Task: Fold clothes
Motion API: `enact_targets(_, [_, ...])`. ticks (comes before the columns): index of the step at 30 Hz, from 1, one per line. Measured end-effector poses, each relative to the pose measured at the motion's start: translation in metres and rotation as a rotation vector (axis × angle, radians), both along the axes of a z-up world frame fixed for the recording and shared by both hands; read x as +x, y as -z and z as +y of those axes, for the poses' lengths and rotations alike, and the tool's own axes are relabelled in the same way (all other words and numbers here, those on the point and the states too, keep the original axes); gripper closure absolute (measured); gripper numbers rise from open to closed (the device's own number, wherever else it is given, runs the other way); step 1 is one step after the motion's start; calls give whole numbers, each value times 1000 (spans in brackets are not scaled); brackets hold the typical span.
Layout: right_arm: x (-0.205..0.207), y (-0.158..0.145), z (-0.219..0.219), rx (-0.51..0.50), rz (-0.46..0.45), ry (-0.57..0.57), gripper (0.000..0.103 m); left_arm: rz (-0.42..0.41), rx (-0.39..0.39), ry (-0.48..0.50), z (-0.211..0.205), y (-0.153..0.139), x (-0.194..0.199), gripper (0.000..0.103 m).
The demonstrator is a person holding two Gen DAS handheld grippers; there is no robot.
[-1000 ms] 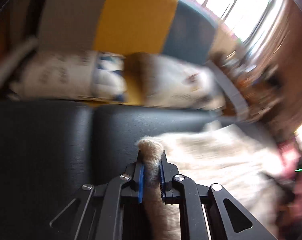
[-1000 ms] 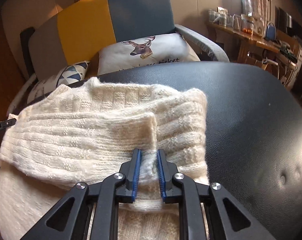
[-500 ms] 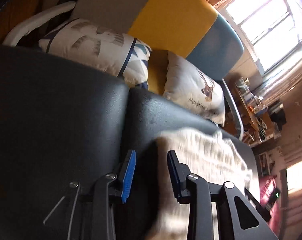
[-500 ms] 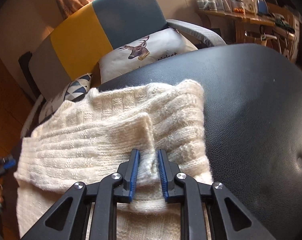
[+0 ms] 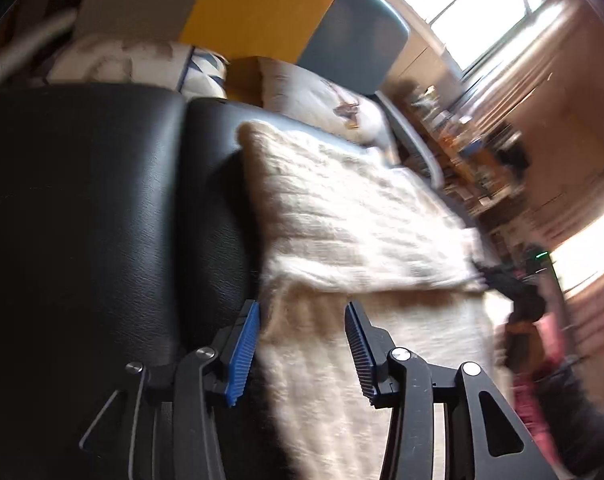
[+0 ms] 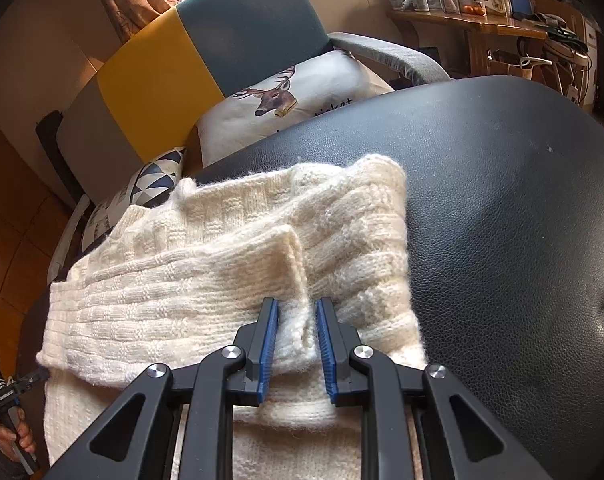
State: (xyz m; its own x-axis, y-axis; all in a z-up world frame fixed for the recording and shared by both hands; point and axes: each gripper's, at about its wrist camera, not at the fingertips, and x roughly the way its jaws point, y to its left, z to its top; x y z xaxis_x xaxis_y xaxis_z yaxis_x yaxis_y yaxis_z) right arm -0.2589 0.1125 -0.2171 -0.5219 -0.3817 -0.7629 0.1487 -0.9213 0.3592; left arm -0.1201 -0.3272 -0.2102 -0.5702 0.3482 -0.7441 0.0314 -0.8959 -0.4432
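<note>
Sweater (image 6: 221,280) on the black cushion (image 6: 522,220), near its left edge: just let go by left gripper (image 5: 302,344), now wide open, while right gripper (image 6: 295,344) still pinches sleeve cuff (image 6: 293,320); fold likely placed.

Matte black linkage arms on the left gripper (image 5: 302,344), angular with triangular cut-outs, round silver screws at the pivots, ribbed blue pads (image 5: 243,354) on the inner finger faces. Same build on the right gripper (image 6: 297,344): black struts, four silver screw heads, blue ridged pads (image 6: 269,346). At the lower left edge of the right wrist view, bare skin of a hand (image 6: 11,438) on a black handle with white stripes.
</note>
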Motion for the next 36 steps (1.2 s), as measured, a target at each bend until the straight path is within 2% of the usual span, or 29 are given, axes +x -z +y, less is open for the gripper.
enact_targets(1, [0,0,0,-4,-1,2,84,-18,-37,-17,1,3,-3,61])
enact_targets(3, [0,0,2,-16,-11,6,83,-32,-95,-70,1,6,-5,87])
enact_targets(6, [0,-7,13,-39,-29,48,84,-20,-85,-154,1,5,-2,96])
enact_targets(8, [6,-24,10,18,21,70,83,-1,-140,-194,12,3,7,97])
enact_targets(12, [20,-73,-44,86,176,-134,80,2,-180,-223,28,5,16,98])
enact_targets(14, [31,-90,-94,72,217,-339,80,-1,-173,-225,29,6,14,97])
enact_targets(16, [44,-93,-156,33,206,-567,80,-9,-151,-238,23,9,17,97])
enact_targets(18, [53,-86,-215,0,156,-736,80,-13,-111,-257,16,11,16,96])
enact_targets(21, [54,-66,-289,33,98,-863,80,-5,-83,-273,11,13,20,95])
enact_targets(22, [53,-58,-309,53,84,-883,80,2,-95,-272,13,13,22,95])
enact_targets(26, [27,-25,-355,144,32,-842,80,32,-160,-265,21,12,25,96])
enact_targets(28, [19,-12,-369,188,29,-810,86,45,-210,-262,25,12,30,97])
enact_targets(32, [15,-9,-372,190,51,-778,86,57,-293,-253,32,14,40,97])
enact_targets(36, [15,-14,-359,146,52,-750,85,46,-251,-247,24,14,44,97])
